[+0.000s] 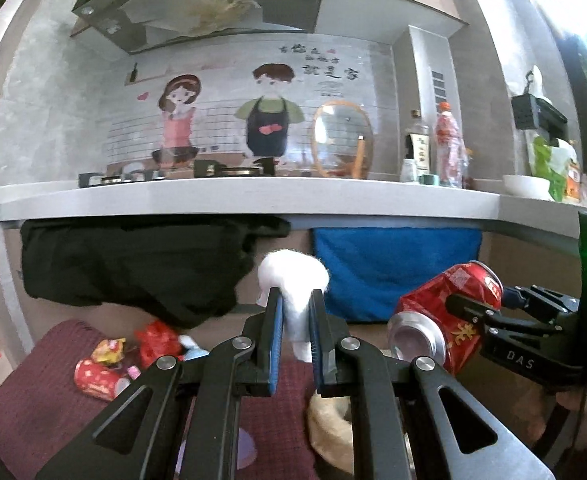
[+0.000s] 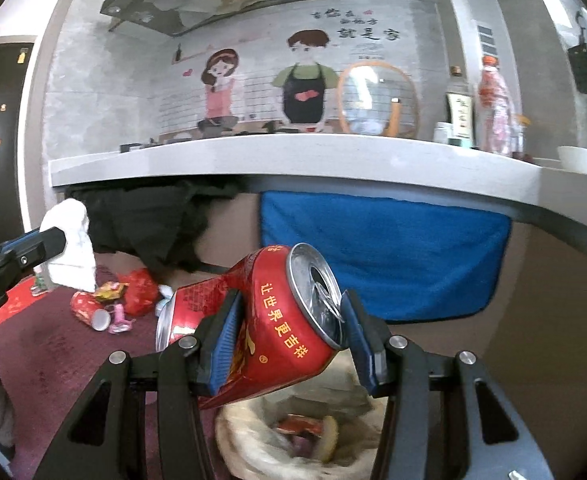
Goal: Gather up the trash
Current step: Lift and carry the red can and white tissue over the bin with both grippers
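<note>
A crumpled tissue sat between the fingers of the left gripper, and a dented can sat tilted between those of the right gripper, the can to the tissue's right. Below the can stood a lined bin with scraps in it. On the mat to the left lay a second can among wrappers. Behind ran the surface, two cloths hanging under its edge, bottles and a bowl on it to the right.
</note>
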